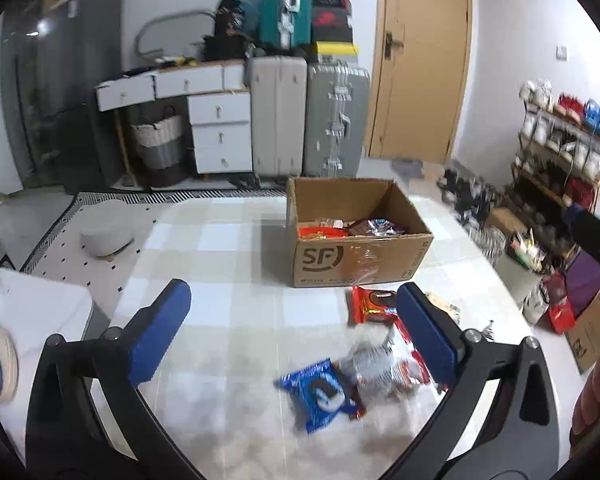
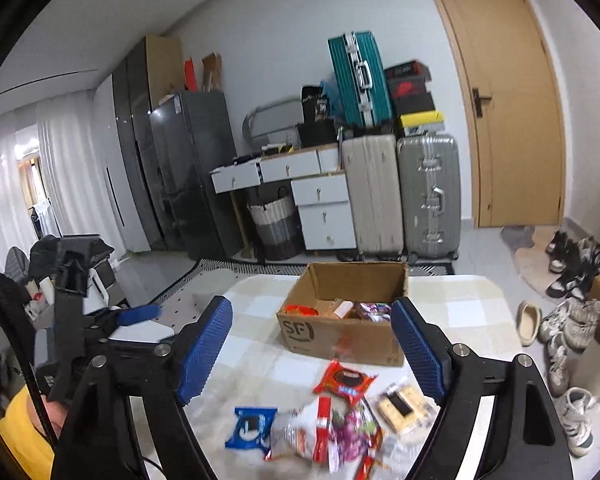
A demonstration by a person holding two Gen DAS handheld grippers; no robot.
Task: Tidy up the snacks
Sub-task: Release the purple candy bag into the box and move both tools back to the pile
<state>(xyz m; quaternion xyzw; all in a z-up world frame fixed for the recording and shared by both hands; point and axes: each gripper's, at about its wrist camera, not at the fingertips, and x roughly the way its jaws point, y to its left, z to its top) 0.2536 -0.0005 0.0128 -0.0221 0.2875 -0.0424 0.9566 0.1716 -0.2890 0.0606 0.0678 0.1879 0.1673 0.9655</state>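
Observation:
An open cardboard box (image 1: 360, 256) (image 2: 340, 336) holding several snack packets stands at the far side of the checked table (image 1: 220, 260) (image 2: 460, 300). In front of it lies a loose pile: a blue cookie packet (image 1: 320, 392) (image 2: 250, 428), a red cookie packet (image 1: 374, 304) (image 2: 346, 380), a clear white packet (image 1: 374, 364), a cracker packet (image 2: 402, 402) and a purple packet (image 2: 352, 436). My left gripper (image 1: 292, 290) hovers open above the table, left of the pile, holding nothing. My right gripper (image 2: 311, 306) hangs open and empty above the pile, facing the box.
Behind the table are white drawers (image 1: 220, 136), two grey suitcases (image 1: 308, 116) and a wooden door (image 1: 420, 60). A shoe rack (image 1: 564, 148) and shoes on the floor (image 2: 568, 276) line the right side. A round stool (image 1: 106, 228) sits left of the table.

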